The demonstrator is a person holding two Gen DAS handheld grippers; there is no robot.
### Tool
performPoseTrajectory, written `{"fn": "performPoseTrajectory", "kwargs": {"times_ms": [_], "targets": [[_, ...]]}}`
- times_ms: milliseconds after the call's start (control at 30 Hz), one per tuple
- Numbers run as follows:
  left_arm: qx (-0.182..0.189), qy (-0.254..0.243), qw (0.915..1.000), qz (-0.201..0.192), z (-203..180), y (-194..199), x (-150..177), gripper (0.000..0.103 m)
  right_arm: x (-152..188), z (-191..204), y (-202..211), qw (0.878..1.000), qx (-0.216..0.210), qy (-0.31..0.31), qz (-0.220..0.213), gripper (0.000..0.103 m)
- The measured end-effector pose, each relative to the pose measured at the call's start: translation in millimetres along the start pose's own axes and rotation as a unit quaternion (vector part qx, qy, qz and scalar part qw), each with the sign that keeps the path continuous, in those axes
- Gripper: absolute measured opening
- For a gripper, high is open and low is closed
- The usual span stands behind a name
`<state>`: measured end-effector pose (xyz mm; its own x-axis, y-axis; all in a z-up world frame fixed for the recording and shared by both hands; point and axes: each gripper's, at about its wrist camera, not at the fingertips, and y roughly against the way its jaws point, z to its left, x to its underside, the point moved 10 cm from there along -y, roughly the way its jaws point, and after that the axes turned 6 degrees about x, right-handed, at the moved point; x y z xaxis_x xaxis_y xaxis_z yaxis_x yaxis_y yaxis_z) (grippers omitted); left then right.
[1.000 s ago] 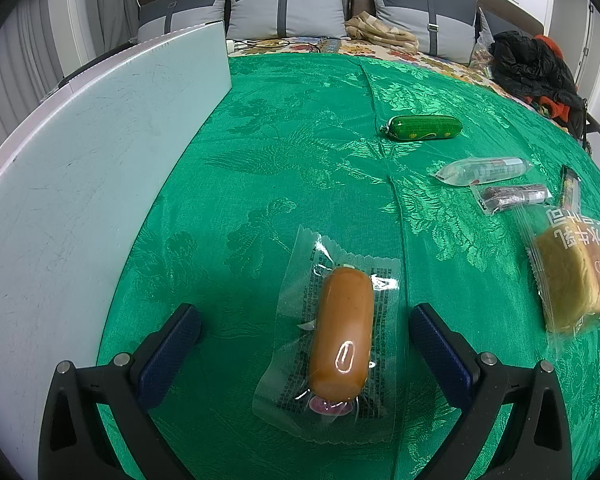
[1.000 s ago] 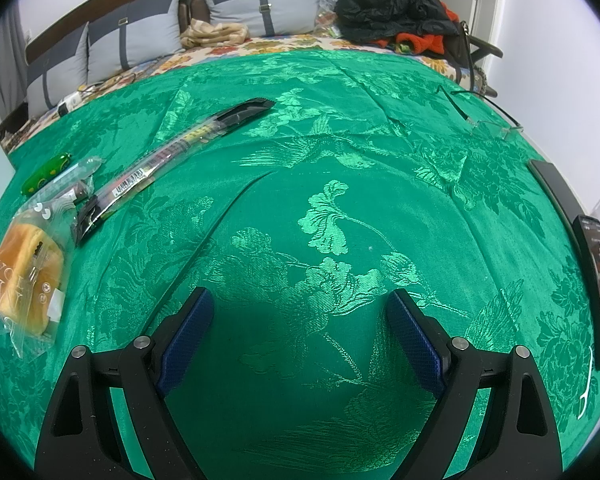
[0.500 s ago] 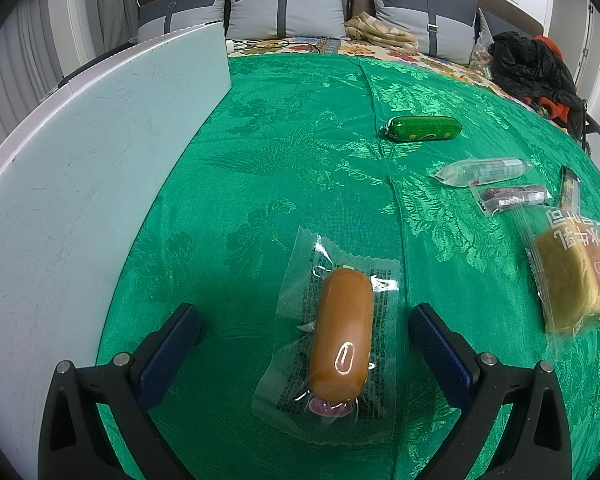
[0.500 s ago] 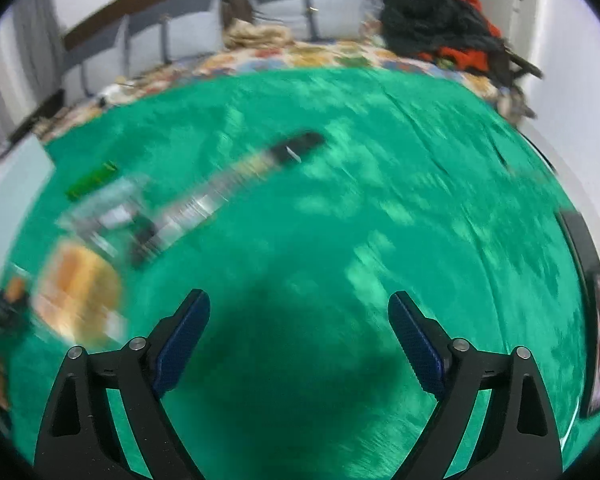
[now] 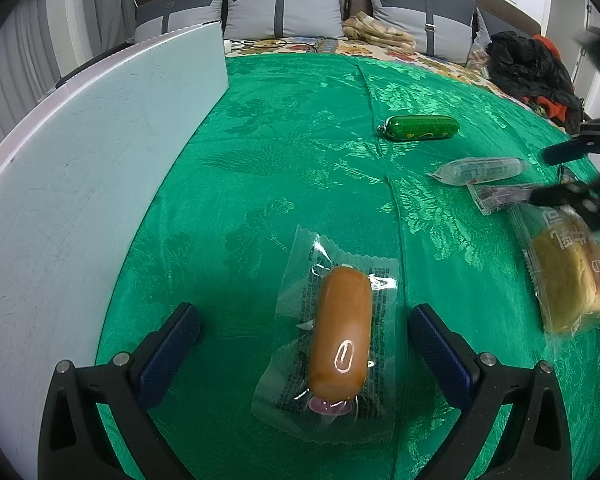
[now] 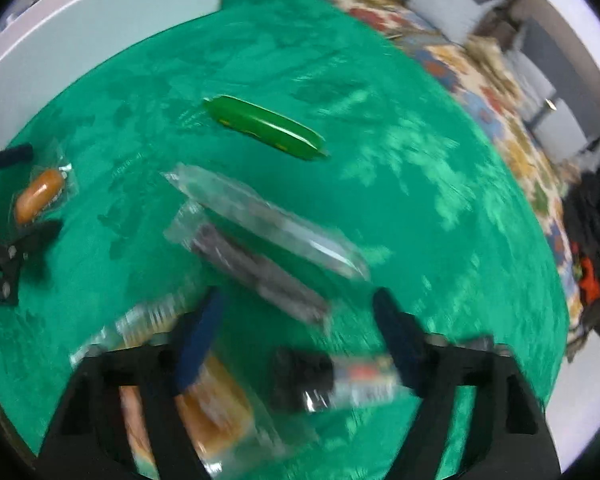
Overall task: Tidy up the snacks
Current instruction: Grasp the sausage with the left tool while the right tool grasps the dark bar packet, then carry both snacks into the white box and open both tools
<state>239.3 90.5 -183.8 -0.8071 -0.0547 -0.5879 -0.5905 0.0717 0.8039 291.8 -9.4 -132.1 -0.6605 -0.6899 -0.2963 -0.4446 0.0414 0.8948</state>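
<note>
Snacks lie on a green cloth. A wrapped orange sausage lies between the wide-open fingers of my left gripper, untouched; it also shows in the right wrist view. A green sausage, a clear packet, a dark packet and a bagged bread lie to the right. My right gripper is open and empty, hovering over the dark packet; it shows blurred in the left wrist view.
A white board stands along the left of the cloth. A long black snack stick lies under the right gripper. Pillows and dark clothes lie at the far side of the bed.
My right gripper has swung fast to the left and now hovers over the packets and bread. My left gripper and the orange sausage have not moved.
</note>
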Motion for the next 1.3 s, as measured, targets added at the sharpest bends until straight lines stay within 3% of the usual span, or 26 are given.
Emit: {"fn": "performPoseTrajectory", "kwargs": {"times_ms": [33,133,200,267,300,333,400,467,633,733,800,933,1033,1133,1200,1267,1300], "targets": [[0.002,-0.002,1.0000,0.001,-0.9,0.3,0.8,0.103,-3.4,5.2,-5.5,1.000,-0.013,0.004,0.010,0.047],[0.012,-0.019,0.9996,0.015,-3.2,1.0,2.9,0.103,-3.9,19.9,-19.4,0.998,-0.039,0.026,0.040,0.052],[0.020,-0.025,0.9988,0.037,-3.3,0.8,3.4,0.100,-4.2,21.1,-22.4,0.997,-0.047,0.025,0.049,0.048],[0.024,-0.029,0.9985,0.040,-4.4,4.3,0.2,0.079,-2.2,17.8,-22.3,0.997,-0.054,0.003,0.059,0.030],[0.025,-0.034,0.9984,0.037,-5.5,7.0,-1.6,0.055,-1.0,14.7,-22.2,0.997,-0.048,-0.006,0.064,0.026],[0.024,-0.038,0.9984,0.036,-5.9,9.0,-4.0,0.042,0.7,13.0,-20.1,0.997,-0.049,-0.015,0.065,0.021],[0.058,-0.018,0.9971,0.046,-7.3,11.2,-4.4,0.038,0.4,8.2,-7.0,0.996,-0.052,-0.046,0.049,0.016],[0.075,0.009,0.9964,0.037,-3.1,18.6,-3.6,0.037,-2.2,3.7,11.7,0.994,-0.063,-0.081,0.025,0.007],[0.127,0.079,0.9888,0.005,-0.2,50.9,3.5,0.037,-1.5,-7.7,49.9,0.981,-0.093,-0.169,-0.021,0.007],[0.143,0.090,0.9855,-0.014,-2.5,75.1,0.7,0.037,1.1,-13.8,58.4,0.969,-0.115,-0.217,-0.037,0.007],[0.146,0.092,0.9847,-0.024,-0.4,87.7,-1.9,0.037,-0.3,-16.2,61.6,0.967,-0.109,-0.225,-0.041,0.009],[0.153,0.106,0.9819,-0.036,4.8,110.6,-2.7,0.037,-3.8,1.5,41.8,0.983,-0.085,-0.163,0.008,0.035],[0.159,0.111,0.9801,-0.043,6.2,127.2,2.2,0.037,-9.1,24.3,14.4,0.994,-0.045,-0.095,0.031,0.034],[0.161,0.101,0.9808,-0.043,2.8,140.1,10.3,0.037,-12.8,34.1,-18.1,0.997,0.005,-0.058,0.056,0.035],[0.165,0.095,0.9807,-0.044,0.5,152.8,16.8,0.037,-15.7,25.9,-24.4,0.993,-0.013,-0.106,0.047,0.028],[0.173,0.094,0.9791,-0.051,-1.2,163.4,18.4,0.037,-12.3,15.9,-23.6,0.986,-0.039,-0.150,0.063,0.017],[0.176,0.095,0.9782,-0.054,-1.0,167.8,17.9,0.037,-12.8,13.3,-20.2,0.984,-0.048,-0.160,0.059,0.017]]}}
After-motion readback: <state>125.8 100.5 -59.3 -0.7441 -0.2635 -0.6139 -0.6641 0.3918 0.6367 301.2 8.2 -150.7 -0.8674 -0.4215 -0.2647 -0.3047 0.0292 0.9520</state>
